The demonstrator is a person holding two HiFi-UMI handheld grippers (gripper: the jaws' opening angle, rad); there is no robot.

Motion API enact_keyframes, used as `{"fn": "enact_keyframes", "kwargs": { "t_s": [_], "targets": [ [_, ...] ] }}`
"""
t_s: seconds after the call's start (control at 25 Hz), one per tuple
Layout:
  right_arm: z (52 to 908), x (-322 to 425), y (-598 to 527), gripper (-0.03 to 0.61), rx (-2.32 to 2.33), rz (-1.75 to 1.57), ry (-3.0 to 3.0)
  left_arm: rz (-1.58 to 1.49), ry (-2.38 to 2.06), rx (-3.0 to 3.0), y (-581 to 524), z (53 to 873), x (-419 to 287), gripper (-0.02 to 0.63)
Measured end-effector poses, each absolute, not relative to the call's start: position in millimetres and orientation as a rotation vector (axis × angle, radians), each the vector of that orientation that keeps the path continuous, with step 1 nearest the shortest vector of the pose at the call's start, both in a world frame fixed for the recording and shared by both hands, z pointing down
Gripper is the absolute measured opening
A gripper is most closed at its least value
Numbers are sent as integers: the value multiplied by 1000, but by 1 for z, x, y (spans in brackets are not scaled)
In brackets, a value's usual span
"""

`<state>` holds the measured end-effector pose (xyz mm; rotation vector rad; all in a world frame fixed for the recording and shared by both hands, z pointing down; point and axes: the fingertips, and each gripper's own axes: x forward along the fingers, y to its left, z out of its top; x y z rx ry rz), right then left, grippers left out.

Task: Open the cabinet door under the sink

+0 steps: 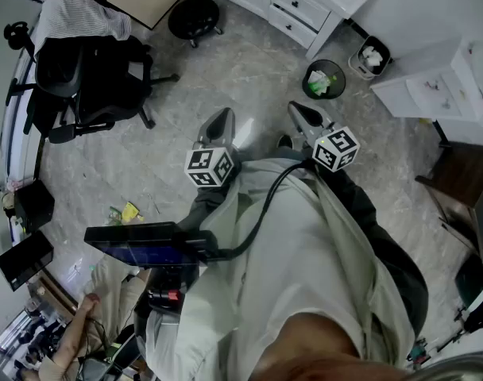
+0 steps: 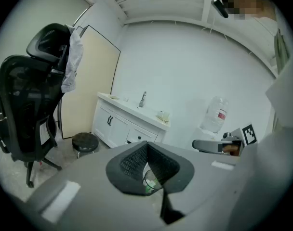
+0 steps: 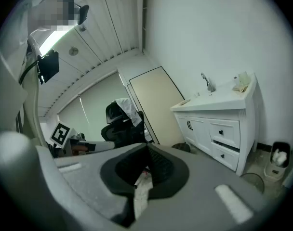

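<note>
Well beyond left gripper (image 2: 147,147) and right gripper (image 3: 147,149), cabinet door (image 3: 197,131); both clenched, seemingly empty

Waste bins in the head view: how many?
2. A round black bin on the floor off the sink cabinet's corner; a smaller bin right of it. Others may be hidden.

The sink cabinet (image 3: 219,134) looks like white-painted wood with a smooth satin finish, and the tap (image 3: 207,83) on top of it is shiny metal. The floor (image 1: 226,70) in front of the cabinet is grey, marbled and slightly glossy, probably stone tile. Beside the cabinet, the stool (image 1: 194,14) has a matt black padded seat. Farther from it, the office chair (image 1: 90,78) is black mesh and plastic, with striped cloth (image 1: 79,14) over its back. The left gripper (image 2: 146,146) has a matt grey plastic shell and black ribbed pads (image 2: 132,160).
</note>
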<state>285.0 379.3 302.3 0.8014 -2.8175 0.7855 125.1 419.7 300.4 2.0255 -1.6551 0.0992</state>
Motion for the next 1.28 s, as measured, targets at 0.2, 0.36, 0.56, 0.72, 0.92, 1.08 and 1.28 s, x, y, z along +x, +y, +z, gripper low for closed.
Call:
{"fn": "enact_keyframes", "kwargs": {
  "t_s": [0.2, 0.36, 0.56, 0.72, 0.92, 1.08, 1.28],
  "targets": [
    [307, 287, 378, 0, 831, 773, -2816, 107, -1632, 2048, 414, 304, 126, 6],
    [308, 288, 381, 0, 835, 738, -2807, 115, -1616, 2051, 414, 305, 129, 6],
    [307, 286, 379, 0, 825, 759, -2812, 115, -1624, 2042, 415, 304, 126, 6],
    [307, 284, 379, 0, 807, 771, -2820, 110, -1634, 2038, 416, 304, 123, 6],
    [306, 280, 387, 0, 762, 761, -2826, 92, -1655, 2023, 426, 301, 123, 6],
    [305, 282, 390, 1, 754, 760, -2827, 79, -1664, 2019, 430, 299, 125, 6],
    [305, 294, 391, 2, 762, 758, -2830, 66, -1673, 2021, 433, 298, 134, 6]
  ]
}}
